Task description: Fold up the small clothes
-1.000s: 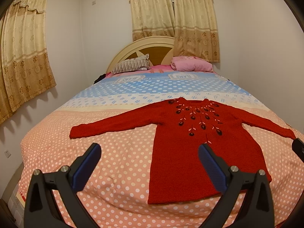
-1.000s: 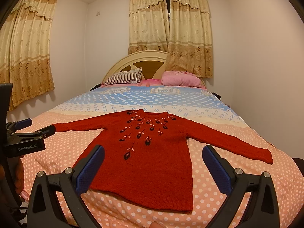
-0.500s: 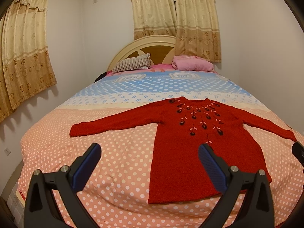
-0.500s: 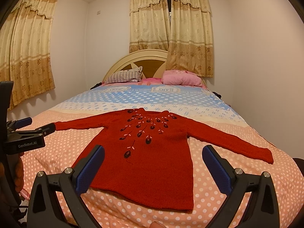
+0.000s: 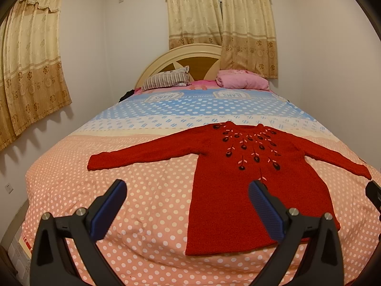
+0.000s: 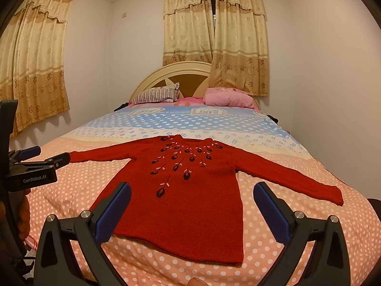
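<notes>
Nothing moved; red sweater (image 5: 240,190) flat on bed (image 5: 119,190), both grippers spread, empty.

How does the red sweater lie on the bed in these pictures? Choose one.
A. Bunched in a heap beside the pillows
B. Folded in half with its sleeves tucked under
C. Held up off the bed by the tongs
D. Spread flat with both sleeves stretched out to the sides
D: the red sweater lies flat on the polka-dot bedspread with a sleeve reaching out to each side, and both tongs, left and right, are open above it.
</notes>
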A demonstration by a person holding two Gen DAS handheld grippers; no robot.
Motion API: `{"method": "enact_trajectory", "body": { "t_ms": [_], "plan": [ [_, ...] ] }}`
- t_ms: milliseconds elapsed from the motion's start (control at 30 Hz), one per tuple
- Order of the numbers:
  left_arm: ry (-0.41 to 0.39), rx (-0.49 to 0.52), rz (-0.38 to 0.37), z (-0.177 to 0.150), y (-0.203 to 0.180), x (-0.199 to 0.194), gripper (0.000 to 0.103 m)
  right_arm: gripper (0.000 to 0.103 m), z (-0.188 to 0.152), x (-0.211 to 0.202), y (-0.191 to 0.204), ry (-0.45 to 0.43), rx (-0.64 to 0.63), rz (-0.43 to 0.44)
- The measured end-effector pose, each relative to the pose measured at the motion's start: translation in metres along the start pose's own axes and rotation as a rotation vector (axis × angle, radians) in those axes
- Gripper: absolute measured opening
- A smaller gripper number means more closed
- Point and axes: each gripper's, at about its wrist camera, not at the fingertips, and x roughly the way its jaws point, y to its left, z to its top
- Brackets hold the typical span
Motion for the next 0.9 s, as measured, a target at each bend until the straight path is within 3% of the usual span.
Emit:
{"method": "enact_trajectory", "body": {
  "t_ms": [900],
  "plan": [
    [0.009,-0.011,0.004,-0.0015,0.0016,0.0018,0.103,0.102,-0.0043,0.0012,0.0027,0.001,-0.006,0.007]
  ]
}}
